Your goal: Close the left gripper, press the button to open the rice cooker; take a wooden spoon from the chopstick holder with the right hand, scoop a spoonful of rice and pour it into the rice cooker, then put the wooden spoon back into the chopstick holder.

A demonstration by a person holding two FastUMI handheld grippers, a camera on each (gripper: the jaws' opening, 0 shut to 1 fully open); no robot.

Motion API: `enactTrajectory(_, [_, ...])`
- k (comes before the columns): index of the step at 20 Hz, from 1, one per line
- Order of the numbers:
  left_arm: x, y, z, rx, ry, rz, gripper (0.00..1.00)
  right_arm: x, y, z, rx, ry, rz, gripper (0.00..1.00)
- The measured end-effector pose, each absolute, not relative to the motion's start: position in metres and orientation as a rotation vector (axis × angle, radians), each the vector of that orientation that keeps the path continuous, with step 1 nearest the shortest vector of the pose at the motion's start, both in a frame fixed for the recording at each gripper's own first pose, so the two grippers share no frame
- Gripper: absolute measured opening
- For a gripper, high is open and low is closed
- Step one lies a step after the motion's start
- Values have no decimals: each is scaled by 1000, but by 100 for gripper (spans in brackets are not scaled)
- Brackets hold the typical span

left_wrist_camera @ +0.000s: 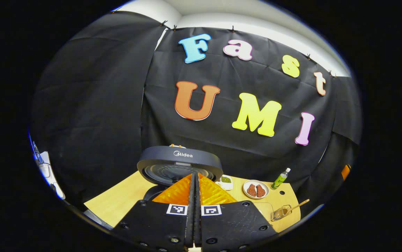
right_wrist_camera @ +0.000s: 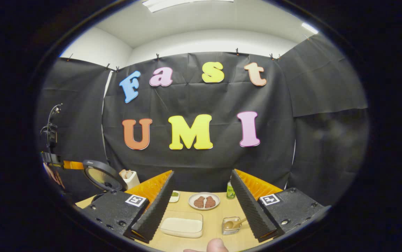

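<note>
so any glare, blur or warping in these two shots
Left gripper view: sharp, strong fisheye bending, table edge curves, soft sheen on the rice cooker lid. Right gripper view: ceiling light blown out, a blurred fingertip at the bottom.

one rice cooker [left_wrist_camera: 180,164], one wooden spoon [right_wrist_camera: 235,223], one plate [right_wrist_camera: 204,201], one bottle [left_wrist_camera: 280,178], one rice tray [right_wrist_camera: 182,224]

Left claw [left_wrist_camera: 194,190] closed before the open-lidded rice cooker [left_wrist_camera: 180,167].

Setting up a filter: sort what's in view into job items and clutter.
Job: rice cooker, lid up; rice tray; holder with spoon; left gripper; right gripper.
Clutter: meat plate; green bottle; small dish.
</note>
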State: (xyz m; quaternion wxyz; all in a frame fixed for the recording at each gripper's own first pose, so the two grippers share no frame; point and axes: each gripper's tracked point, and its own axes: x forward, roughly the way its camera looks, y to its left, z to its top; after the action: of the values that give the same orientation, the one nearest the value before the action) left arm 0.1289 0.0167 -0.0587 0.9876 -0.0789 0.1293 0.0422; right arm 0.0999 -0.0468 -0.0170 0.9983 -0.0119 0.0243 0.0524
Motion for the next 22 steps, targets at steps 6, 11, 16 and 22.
enactTrajectory(6, [85,-9,-27,-161,186,-1,14,69,-39,-15,-33,44,112,99])
enactTrajectory(11, [45,-15,-12,-144,139,-19,100,38,-38,-15,-50,48,89,99])
enactTrajectory(16, [9,-15,-16,-67,111,-33,94,10,-45,-21,-56,70,44,100])
enactTrajectory(22, [-4,-16,-16,37,45,-98,94,-1,-65,-58,-70,152,-5,99])
